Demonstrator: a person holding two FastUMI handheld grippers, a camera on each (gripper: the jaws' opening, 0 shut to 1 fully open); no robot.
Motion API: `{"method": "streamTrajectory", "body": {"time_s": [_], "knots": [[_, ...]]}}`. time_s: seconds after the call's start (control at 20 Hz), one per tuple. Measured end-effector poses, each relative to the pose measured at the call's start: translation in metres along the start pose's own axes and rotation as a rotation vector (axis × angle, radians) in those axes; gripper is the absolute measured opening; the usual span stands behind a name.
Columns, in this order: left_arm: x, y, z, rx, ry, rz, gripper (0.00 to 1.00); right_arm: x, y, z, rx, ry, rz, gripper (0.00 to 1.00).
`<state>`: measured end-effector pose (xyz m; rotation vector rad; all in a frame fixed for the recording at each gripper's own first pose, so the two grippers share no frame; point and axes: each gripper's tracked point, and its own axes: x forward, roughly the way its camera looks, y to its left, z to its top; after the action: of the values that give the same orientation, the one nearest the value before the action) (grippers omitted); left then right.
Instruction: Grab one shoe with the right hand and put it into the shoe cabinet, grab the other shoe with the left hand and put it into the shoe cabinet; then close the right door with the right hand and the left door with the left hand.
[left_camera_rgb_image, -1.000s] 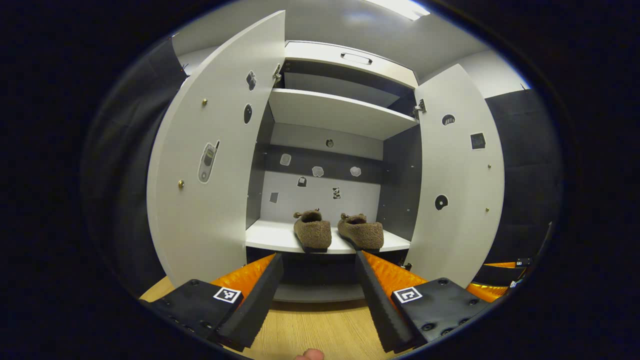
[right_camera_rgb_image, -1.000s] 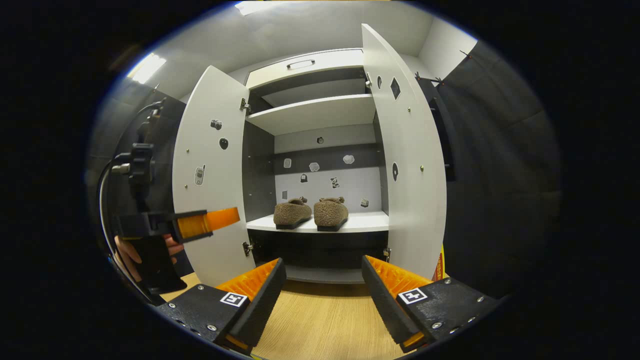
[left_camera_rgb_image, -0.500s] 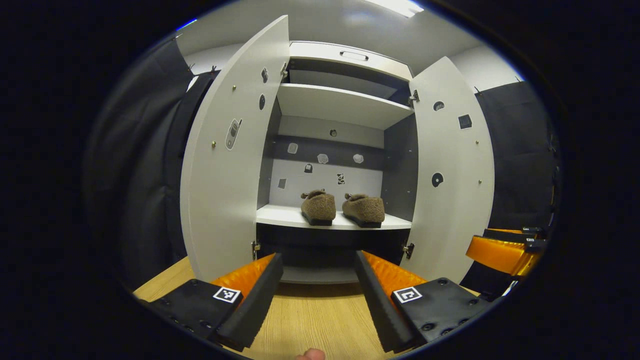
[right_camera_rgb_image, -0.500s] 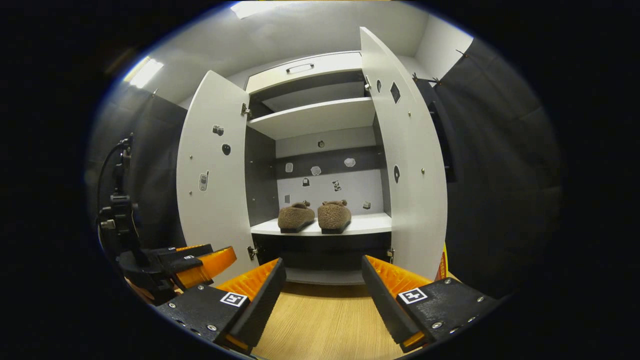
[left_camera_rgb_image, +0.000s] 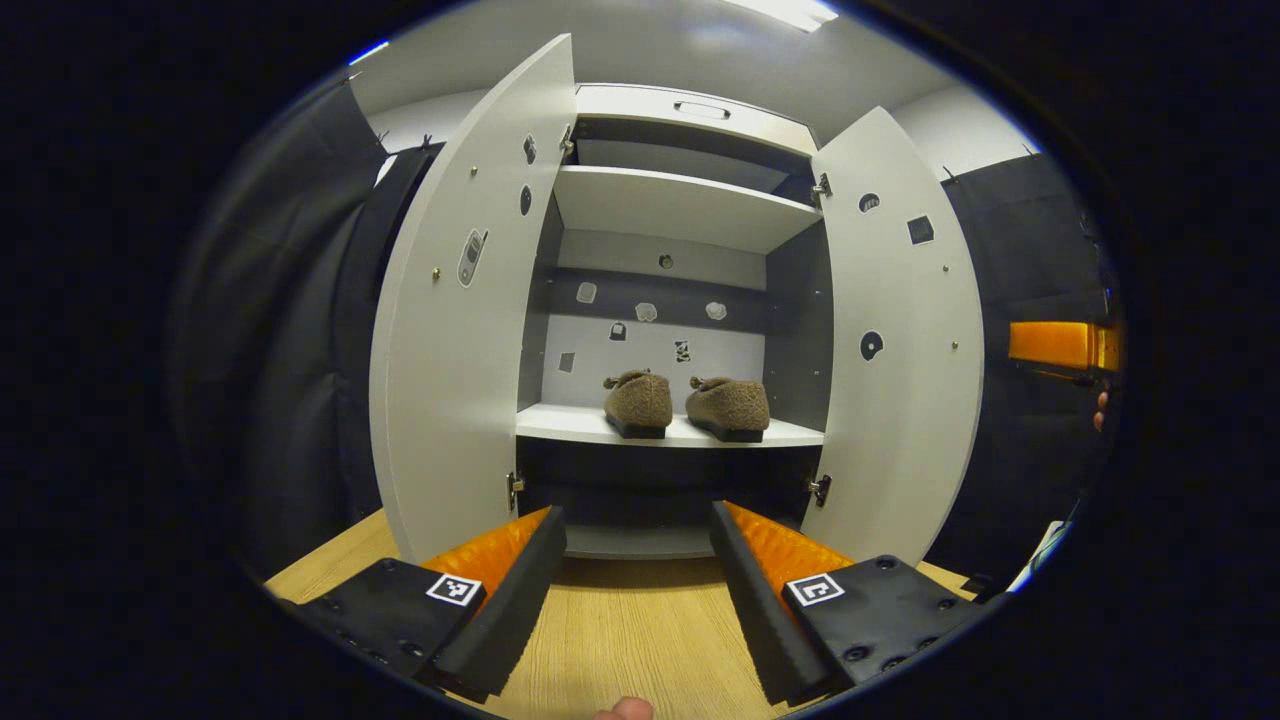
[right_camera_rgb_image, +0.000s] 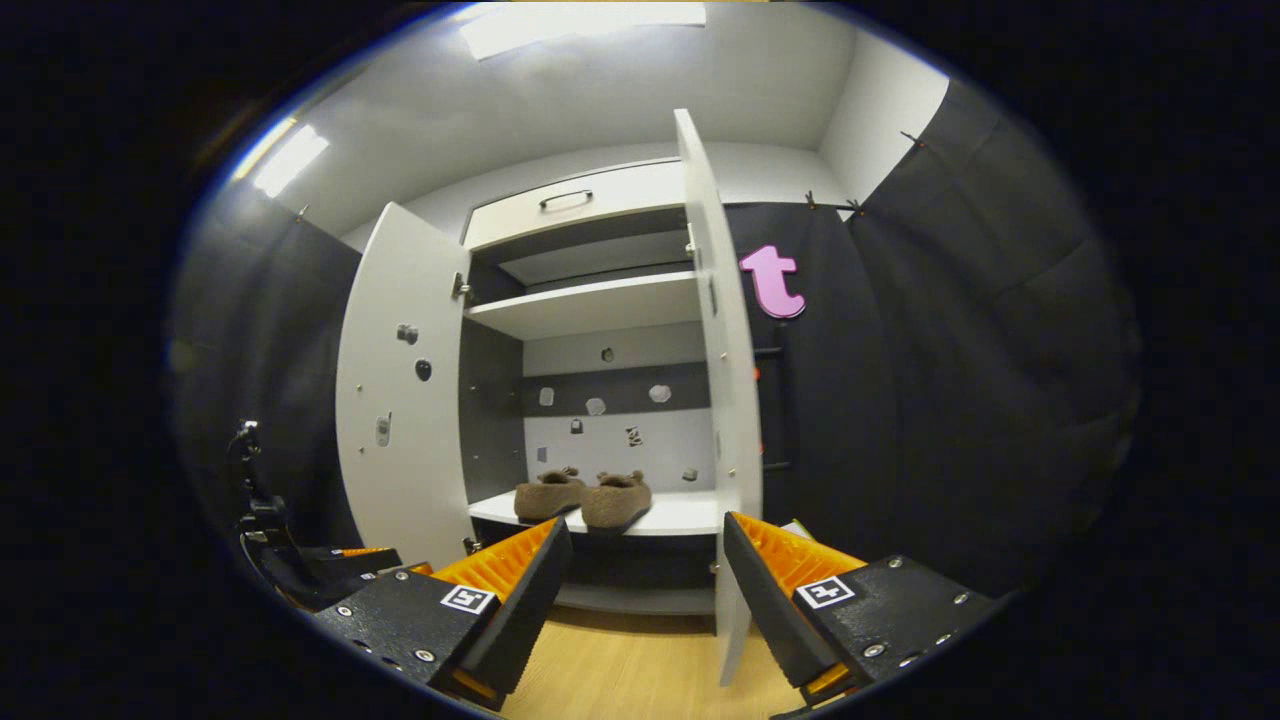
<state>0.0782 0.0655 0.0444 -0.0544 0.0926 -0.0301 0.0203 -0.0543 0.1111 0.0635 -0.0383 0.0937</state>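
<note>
Tall white-and-dark-grey shoe cabinet, centre of the left gripper view, both doors swung open. White left door stands at centre left; white right door at centre right. Both bear small stickers and studs.

Two brown fuzzy slipper-type shoes sit side by side on the white lower shelf, heels outward, near each other; whether they touch cannot be told. White upper shelf above. Stickers dot the back panel.

Light wood-grain floor runs along the lower frame. Black cloth wall hangs on both sides; pale ceiling with a light strip at upper left of the right gripper view.

Left gripper: jaws spread wide, holding nothing, lower centre, above the floor.

Right gripper: jaws spread wide, holding nothing; the right door's edge stands between its fingers, farther off.
</note>
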Motion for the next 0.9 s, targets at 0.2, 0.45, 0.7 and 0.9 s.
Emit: {"method": "streamTrajectory", "body": {"time_s": [0.2,0.45,0.7,0.9], "knots": [[0.001,0.002,0.000,-0.023,0.007,0.005,0.95,0.010,-0.079,0.029,-0.028,0.007,-0.127,0.94],[-0.004,0.009,0.003,0.005,0.000,0.032,0.91,0.047,-0.132,0.053,-0.080,-0.025,-0.212,0.93],[-0.003,0.012,0.000,-0.006,0.009,0.042,0.95,0.092,-0.144,0.056,-0.086,-0.009,-0.210,0.98],[-0.001,0.015,-0.003,-0.007,0.010,0.057,0.95,0.109,-0.137,0.052,-0.056,-0.002,-0.190,0.94]]}}
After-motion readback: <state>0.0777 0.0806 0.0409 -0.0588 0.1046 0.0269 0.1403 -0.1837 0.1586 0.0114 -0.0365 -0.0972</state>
